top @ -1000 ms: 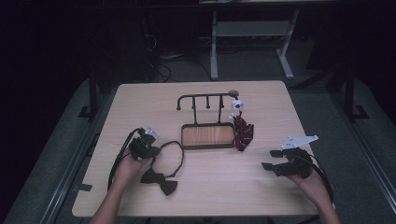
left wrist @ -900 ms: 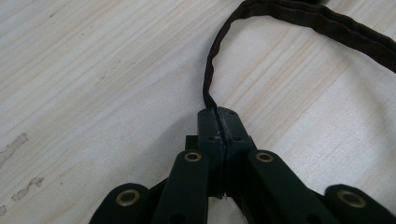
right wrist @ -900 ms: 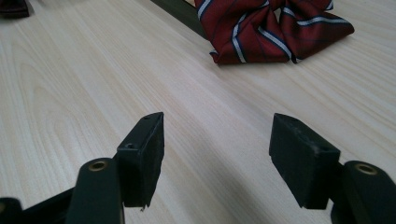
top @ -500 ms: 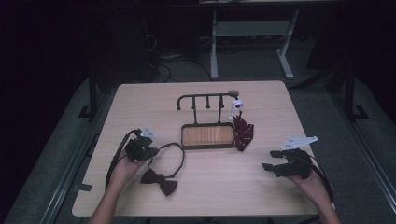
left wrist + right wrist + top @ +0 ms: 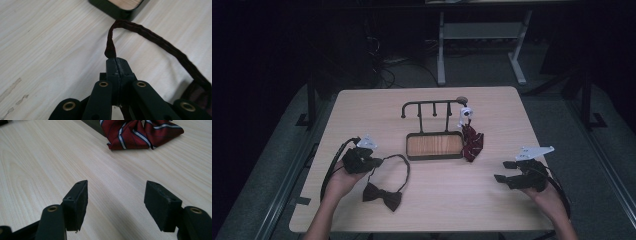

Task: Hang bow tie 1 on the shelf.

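A dark maroon bow tie (image 5: 383,196) lies on the wooden table (image 5: 492,115) at the front left, its neck strap (image 5: 400,160) looping up toward the stand. My left gripper (image 5: 373,161) is shut on that strap (image 5: 140,32), which rises from between the closed jaws in the left gripper view. A red striped bow tie (image 5: 472,142) hangs against the right end of a black rack with a wooden base (image 5: 434,145). That striped bow tie (image 5: 142,132) lies ahead of my right gripper (image 5: 116,195), which rests open on the table at the front right (image 5: 506,171), holding nothing.
The rack's hooked top bar (image 5: 432,105) stands behind the base at mid-table. A small white figure (image 5: 465,114) sits at the bar's right end. Bare tabletop lies between the two grippers. Beyond the table is a dark floor with a white frame (image 5: 482,35).
My left gripper has risen and moved back and a little left, drawing the strap up with it. The bow stays on the table. The right gripper has not moved.
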`<act>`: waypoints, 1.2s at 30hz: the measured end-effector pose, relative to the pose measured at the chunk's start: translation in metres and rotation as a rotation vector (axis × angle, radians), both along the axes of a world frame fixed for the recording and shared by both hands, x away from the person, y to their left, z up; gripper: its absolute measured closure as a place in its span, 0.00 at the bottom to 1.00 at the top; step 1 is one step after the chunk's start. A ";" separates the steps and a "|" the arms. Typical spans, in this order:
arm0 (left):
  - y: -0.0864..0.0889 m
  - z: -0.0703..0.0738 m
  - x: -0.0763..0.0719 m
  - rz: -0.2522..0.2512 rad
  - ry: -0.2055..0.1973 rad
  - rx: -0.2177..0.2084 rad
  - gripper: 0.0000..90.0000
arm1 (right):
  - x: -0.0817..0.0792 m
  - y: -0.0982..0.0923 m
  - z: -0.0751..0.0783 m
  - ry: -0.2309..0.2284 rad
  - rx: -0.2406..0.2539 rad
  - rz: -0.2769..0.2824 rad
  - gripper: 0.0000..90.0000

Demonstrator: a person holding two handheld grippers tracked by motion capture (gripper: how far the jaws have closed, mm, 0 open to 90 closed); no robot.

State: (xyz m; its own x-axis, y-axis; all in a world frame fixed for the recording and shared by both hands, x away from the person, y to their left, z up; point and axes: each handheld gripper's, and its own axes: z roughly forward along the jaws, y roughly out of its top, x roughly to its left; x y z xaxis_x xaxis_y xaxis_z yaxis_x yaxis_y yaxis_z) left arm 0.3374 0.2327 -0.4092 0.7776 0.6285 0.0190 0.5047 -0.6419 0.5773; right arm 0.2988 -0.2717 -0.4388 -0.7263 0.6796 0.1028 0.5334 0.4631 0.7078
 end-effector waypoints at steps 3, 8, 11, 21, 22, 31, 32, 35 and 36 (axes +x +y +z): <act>-0.001 0.003 -0.001 -0.010 -0.001 -0.003 1.00 | 0.000 0.000 0.000 -0.002 0.000 -0.001 0.39; 0.000 0.011 -0.004 -0.023 -0.003 -0.001 1.00 | 0.000 0.000 0.000 -0.002 -0.005 0.002 0.39; 0.000 0.015 -0.006 -0.033 -0.009 -0.001 1.00 | 0.000 0.001 0.000 -0.002 -0.005 0.004 0.39; -0.004 0.027 -0.012 -0.066 -0.026 0.007 1.00 | 0.000 0.002 -0.001 0.001 -0.010 0.012 0.39; -0.005 0.028 -0.012 -0.074 -0.029 0.013 1.00 | 0.000 0.002 -0.001 0.002 -0.007 0.011 0.39; -0.009 0.043 -0.015 -0.094 -0.040 0.025 1.00 | 0.001 0.000 0.001 -0.007 -0.008 0.018 0.39; -0.010 0.046 -0.015 -0.099 -0.048 0.025 1.00 | 0.001 -0.001 0.001 -0.011 -0.008 0.020 0.39; -0.012 0.053 -0.016 -0.111 -0.056 0.042 1.00 | 0.001 0.000 0.002 -0.006 -0.009 0.018 0.39; -0.013 0.055 -0.016 -0.113 -0.060 0.042 1.00 | 0.001 0.000 0.002 -0.006 -0.010 0.018 0.39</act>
State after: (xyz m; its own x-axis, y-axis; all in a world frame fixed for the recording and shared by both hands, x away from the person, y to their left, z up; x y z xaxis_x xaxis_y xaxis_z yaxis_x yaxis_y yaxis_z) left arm 0.3213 0.2199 -0.3543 0.8398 0.5350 0.0919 0.3935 -0.7167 0.5758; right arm 0.2997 -0.2720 -0.4365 -0.7393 0.6671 0.0919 0.5208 0.4798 0.7061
